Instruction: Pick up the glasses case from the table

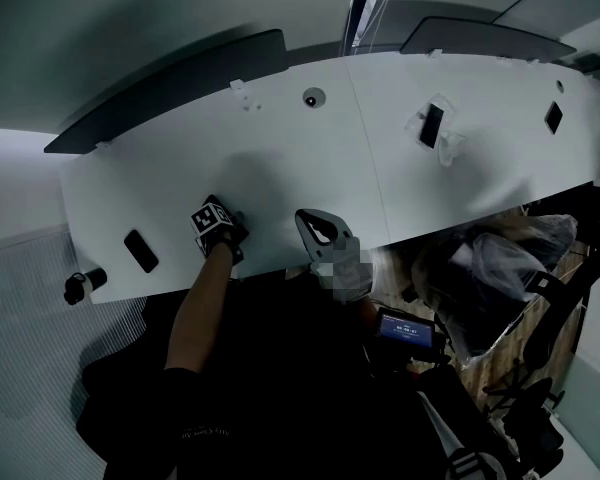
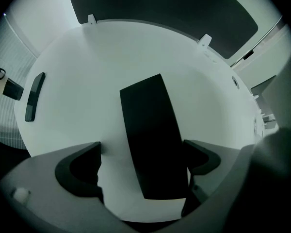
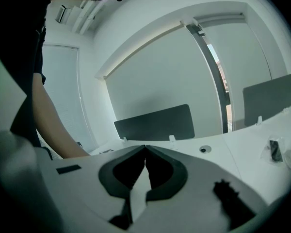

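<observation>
While left gripper (image 2: 141,149), spread, straddles glasses case (image 2: 148,125) | case hidden in head view | right gripper (image 3: 145,149) pressed together

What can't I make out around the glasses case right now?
Left gripper view: whether the finger at picture right touches the glasses case; it covers that edge.
Head view: case hidden under the left gripper.
Right gripper view: case not visible, perhaps behind the right gripper.

Glasses case (image 2: 153,135) between the left gripper (image 2: 142,152) jaws: black, matt, smooth, no sheen; table (image 2: 111,57) beneath it white, smooth, faint satin finish; divider panel (image 2: 160,13) beyond the jaws dark, matt; left gripper and right gripper (image 3: 145,152) bodies look matt grey plastic, jaw linings darker.
</observation>
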The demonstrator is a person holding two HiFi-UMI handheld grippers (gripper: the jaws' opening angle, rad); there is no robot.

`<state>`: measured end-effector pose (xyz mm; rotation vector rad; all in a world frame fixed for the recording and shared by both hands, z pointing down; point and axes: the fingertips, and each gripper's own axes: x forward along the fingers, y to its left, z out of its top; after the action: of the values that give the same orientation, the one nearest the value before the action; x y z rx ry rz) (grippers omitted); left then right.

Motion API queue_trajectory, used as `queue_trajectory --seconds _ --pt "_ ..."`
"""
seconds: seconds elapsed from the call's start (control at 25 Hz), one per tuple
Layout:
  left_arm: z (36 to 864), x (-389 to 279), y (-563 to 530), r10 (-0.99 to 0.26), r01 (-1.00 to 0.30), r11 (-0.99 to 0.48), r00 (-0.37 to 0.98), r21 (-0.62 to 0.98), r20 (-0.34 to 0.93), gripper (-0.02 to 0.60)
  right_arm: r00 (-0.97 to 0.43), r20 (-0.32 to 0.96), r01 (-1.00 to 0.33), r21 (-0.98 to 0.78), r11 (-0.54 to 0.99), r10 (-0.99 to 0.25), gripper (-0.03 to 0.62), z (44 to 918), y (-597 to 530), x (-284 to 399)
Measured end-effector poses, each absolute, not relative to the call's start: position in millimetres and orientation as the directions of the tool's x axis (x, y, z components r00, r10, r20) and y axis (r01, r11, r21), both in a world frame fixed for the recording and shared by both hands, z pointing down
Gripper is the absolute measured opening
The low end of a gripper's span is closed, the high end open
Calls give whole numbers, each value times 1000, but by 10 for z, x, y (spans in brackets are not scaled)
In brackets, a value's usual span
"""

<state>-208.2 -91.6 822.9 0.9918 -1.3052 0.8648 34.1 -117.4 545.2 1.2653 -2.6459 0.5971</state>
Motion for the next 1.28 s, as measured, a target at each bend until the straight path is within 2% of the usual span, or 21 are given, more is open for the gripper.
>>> queue_trajectory --seconds 0.08,0.12,0.2,0.24,0.4,0.52,0.64,0.72,0.88,1.04,1.16,1.28 --pt "8205 -2131 -897 -24 -938 333 92 95 995 508 -642 293 -766 -287 575 -709 8 5439 -1197 291" --pt "8183 -2178 -870 -23 -942 321 94 96 995 461 -646 289 -763 -285 581 -707 8 5435 -1201 270" --pt "8140 -2286 -809 -43 -949 294 108 115 993 320 -655 284 -755 -284 591 -700 8 5443 -1204 230" --pt "8125 -2320 -790 -61 -949 280 132 144 989 297 -659 282 -751 -286 595 -697 8 5450 -1209 208" --pt "8063 -2341 -785 -148 -909 263 294 324 944 295 -683 280 -730 -296 616 -675 8 5443 -1239 82" --pt "7986 -2392 -790 -241 -844 307 378 440 894 293 -702 288 -712 -283 643 -651 8 5411 -1262 -24" --pt "7775 -2413 -910 -378 -758 337 434 558 818 293 -722 300 -691 -280 666 -623 8 5390 -1273 -108" --pt "7488 -2387 -1083 -498 -679 306 483 667 720 293 -736 297 -677 -278 682 -609 8 5340 -1312 -184" --pt "6633 -2311 -1406 -720 -455 82 588 887 368 293 -783 255 -621 -254 742 -568 8 5194 -1420 -496" --pt "5912 -2179 -1280 -754 -298 -194 655 935 53 295 -842 211 -525 -112 843 -496 8 4837 -1413 -910" --pt "5711 -2112 -1091 -739 -259 -319 670 911 -69 295 -871 196 -472 -73 879 -451 8 4793 -1350 -1169" --pt "5792 -2101 -953 -747 -196 -322 654 926 -122 293 -871 239 -463 -108 880 -429 8 5061 -1257 -1329"
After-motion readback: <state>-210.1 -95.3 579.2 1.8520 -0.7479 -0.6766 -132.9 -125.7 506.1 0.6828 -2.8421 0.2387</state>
